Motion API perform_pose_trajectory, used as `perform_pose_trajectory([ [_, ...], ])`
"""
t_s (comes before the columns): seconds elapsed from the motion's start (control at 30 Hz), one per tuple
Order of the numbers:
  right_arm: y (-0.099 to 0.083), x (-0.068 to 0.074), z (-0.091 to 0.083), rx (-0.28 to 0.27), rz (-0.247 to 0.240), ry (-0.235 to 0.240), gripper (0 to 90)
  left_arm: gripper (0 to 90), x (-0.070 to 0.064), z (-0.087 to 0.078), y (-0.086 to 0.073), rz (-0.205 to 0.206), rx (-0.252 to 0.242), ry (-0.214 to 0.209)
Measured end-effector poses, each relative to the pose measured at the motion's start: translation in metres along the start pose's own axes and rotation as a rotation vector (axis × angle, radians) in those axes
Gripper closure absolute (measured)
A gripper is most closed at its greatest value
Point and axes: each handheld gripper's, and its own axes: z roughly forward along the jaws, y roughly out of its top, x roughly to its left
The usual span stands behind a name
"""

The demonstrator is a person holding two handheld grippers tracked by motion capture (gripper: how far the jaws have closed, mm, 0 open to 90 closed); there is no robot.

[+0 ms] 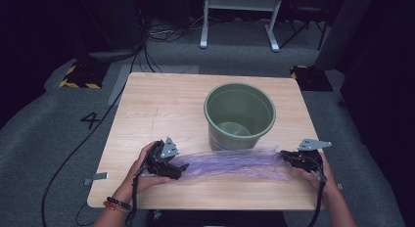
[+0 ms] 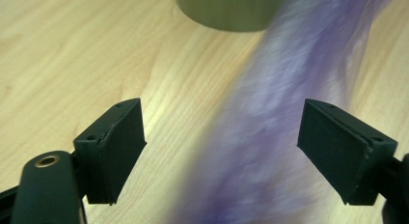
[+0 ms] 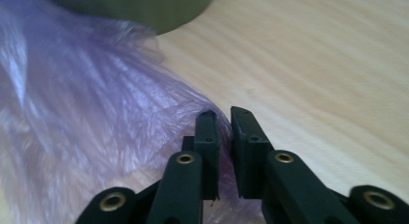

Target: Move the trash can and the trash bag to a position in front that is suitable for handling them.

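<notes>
A thin purple plastic bag [image 1: 235, 163] lies stretched across the near part of the wooden table [image 1: 161, 104], just in front of a green bucket [image 1: 240, 117]. My left gripper [image 1: 177, 171] is at the bag's left end. In the left gripper view its jaws stand wide apart, open, with the blurred bag [image 2: 284, 122] running between them and the bucket's base [image 2: 226, 11] beyond. My right gripper [image 1: 286, 157] holds the bag's right end. In the right gripper view it [image 3: 225, 130] is shut on a fold of the bag [image 3: 96, 98], beside the bucket [image 3: 144, 9].
The bucket stands upright and looks empty, right of the table's centre. The table's left and far parts are bare wood. Cables [image 1: 83, 144] run over the grey floor at the left, and a white frame [image 1: 240, 16] stands behind the table.
</notes>
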Motion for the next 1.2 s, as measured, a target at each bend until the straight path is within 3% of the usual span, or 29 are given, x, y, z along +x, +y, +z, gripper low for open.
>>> perform_pose_trajectory([
  [0.03,0.002,-0.005,0.0,-0.007,0.014,-0.04,73.5,19.6,0.001,0.007,-0.003,0.002,0.016,-0.043],
  [0.07,0.002,-0.005,0.0,-0.007,0.014,-0.04,73.5,23.1,0.001,0.007,-0.003,0.002,0.016,-0.043],
  [0.1,0.002,-0.007,0.001,-0.008,0.026,-0.062,73.6,23.1,0.001,0.011,-0.005,0.01,0.025,-0.075],
  [0.17,0.002,-0.011,-0.001,-0.033,0.039,-0.062,68.9,26.0,-0.001,0.018,-0.006,0.023,0.048,-0.107],
  [0.23,0.003,-0.015,-0.005,-0.059,0.093,-0.076,44.3,33.7,-0.003,0.024,-0.007,0.041,0.061,-0.147],
  [0.27,0.003,-0.015,-0.005,-0.059,0.093,-0.076,44.3,33.7,-0.005,0.026,-0.007,0.047,0.067,-0.163],
  [0.3,0.003,-0.017,-0.012,-0.092,0.119,-0.086,33.6,40.9,-0.006,0.028,-0.007,0.057,0.075,-0.171],
  [0.47,0.006,-0.017,-0.031,-0.161,0.128,-0.104,26.1,51.3,-0.011,0.034,-0.004,0.092,0.098,-0.191],
  [0.5,0.009,-0.016,-0.041,-0.187,0.121,-0.11,24.9,55.3,-0.011,0.035,-0.003,0.094,0.104,-0.194],
  [0.6,0.012,-0.015,-0.05,-0.214,0.109,-0.118,24.3,56.3,-0.012,0.041,0.002,0.084,0.097,-0.188],
  [0.67,0.018,-0.007,-0.058,-0.238,0.088,-0.114,24.3,55.4,-0.014,0.046,0.006,0.08,0.089,-0.189],
  [0.7,0.026,0.005,-0.061,-0.254,0.046,-0.093,24.3,55.5,-0.016,0.051,0.011,0.09,0.087,-0.196],
  [0.77,0.03,0.013,-0.06,-0.254,0.024,-0.08,24.3,55.5,-0.018,0.053,0.014,0.091,0.083,-0.201],
  [0.8,0.037,0.028,-0.056,-0.251,-0.018,-0.035,24.3,55.2,-0.02,0.058,0.019,0.094,0.083,-0.203],
  [0.83,0.037,0.028,-0.056,-0.251,-0.018,-0.035,24.3,55.1,-0.02,0.058,0.019,0.094,0.083,-0.203],
  [0.9,0.046,0.053,-0.046,-0.232,-0.074,0.026,24.2,54.5,-0.024,0.063,0.024,0.101,0.08,-0.212],
  [1.07,0.054,0.09,-0.022,-0.191,-0.152,0.124,23.8,51.1,-0.035,0.077,0.036,0.11,0.059,-0.234],
  [1.1,0.054,0.09,-0.022,-0.191,-0.152,0.124,23.8,51.1,-0.038,0.079,0.039,0.119,0.06,-0.238],
  [1.13,0.054,0.102,-0.008,-0.15,-0.189,0.141,23.7,50.6,-0.042,0.084,0.042,0.128,0.049,-0.244],
  [1.2,0.054,0.106,-0.001,-0.13,-0.194,0.158,23.7,50.6,-0.043,0.085,0.044,0.131,0.046,-0.247],
])
